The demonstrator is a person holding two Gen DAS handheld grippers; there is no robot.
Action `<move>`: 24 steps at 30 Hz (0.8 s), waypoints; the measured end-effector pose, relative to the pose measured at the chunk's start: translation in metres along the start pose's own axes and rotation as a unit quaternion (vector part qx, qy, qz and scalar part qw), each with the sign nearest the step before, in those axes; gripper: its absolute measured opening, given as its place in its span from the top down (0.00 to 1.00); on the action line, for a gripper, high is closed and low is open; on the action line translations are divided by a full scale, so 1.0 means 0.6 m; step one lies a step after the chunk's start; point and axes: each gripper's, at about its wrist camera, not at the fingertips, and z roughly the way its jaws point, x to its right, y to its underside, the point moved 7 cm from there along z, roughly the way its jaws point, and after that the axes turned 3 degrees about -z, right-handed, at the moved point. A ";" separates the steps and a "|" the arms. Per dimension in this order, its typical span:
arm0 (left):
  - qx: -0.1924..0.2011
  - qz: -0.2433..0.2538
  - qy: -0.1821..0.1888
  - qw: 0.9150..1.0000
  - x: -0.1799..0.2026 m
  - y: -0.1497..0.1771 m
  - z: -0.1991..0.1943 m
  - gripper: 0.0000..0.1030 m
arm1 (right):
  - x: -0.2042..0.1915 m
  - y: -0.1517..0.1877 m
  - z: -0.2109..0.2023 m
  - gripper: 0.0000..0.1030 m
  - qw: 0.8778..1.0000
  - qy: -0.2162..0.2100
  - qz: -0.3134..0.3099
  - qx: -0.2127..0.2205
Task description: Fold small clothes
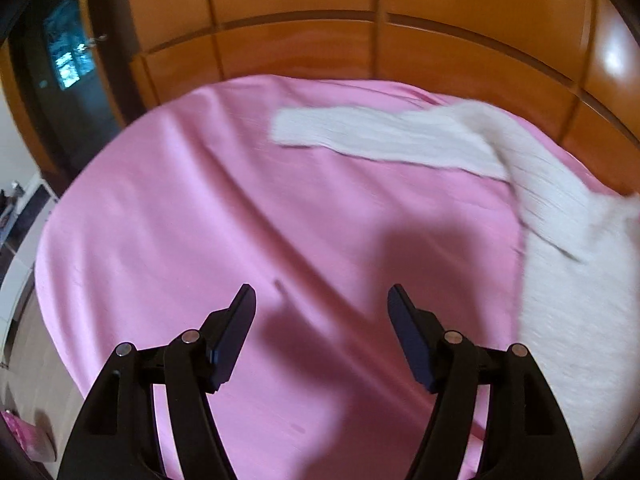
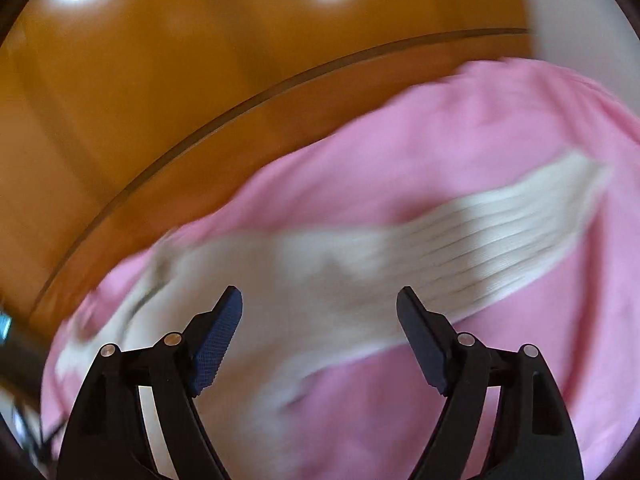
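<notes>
I'm in a bedroom at home: a bed under a pink sheet (image 1: 192,208) fills my view. At twelve o'clock runs a glossy orange-brown wooden panelled wardrobe front (image 1: 296,8), drawer lines showing. At ten o'clock there's a dark doorway (image 1: 76,92), and at nine o'clock a white shelf unit (image 1: 24,216), too blurred to read.

I see the sock (image 1: 384,140) lying on the bedsheet (image 1: 200,220), ahead and right of my left gripper (image 1: 322,300), with the wardrobe (image 1: 300,40) behind.
</notes>
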 end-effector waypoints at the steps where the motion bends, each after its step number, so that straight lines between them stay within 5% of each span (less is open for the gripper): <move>1: 0.007 -0.001 -0.005 1.000 -0.011 -0.010 0.006 0.34 | -0.044 0.024 0.010 0.24 0.999 -0.025 -0.016 -0.014; 10: 0.049 0.055 -0.013 0.997 -0.017 -0.131 0.089 0.34 | -0.327 0.217 0.100 0.24 0.975 -0.119 -0.131 -0.138; 19: 0.053 0.207 -0.002 0.977 0.095 -0.164 0.189 0.36 | -0.416 0.229 0.158 0.27 0.966 -0.128 -0.159 -0.158; 22: 0.049 0.208 0.010 0.977 0.109 -0.183 0.197 0.93 | -0.431 0.226 0.173 0.40 0.961 -0.135 -0.182 -0.157; 24: 0.050 0.197 0.017 0.979 0.103 -0.190 0.188 0.95 | -0.442 0.227 0.187 0.51 0.956 -0.138 -0.203 -0.158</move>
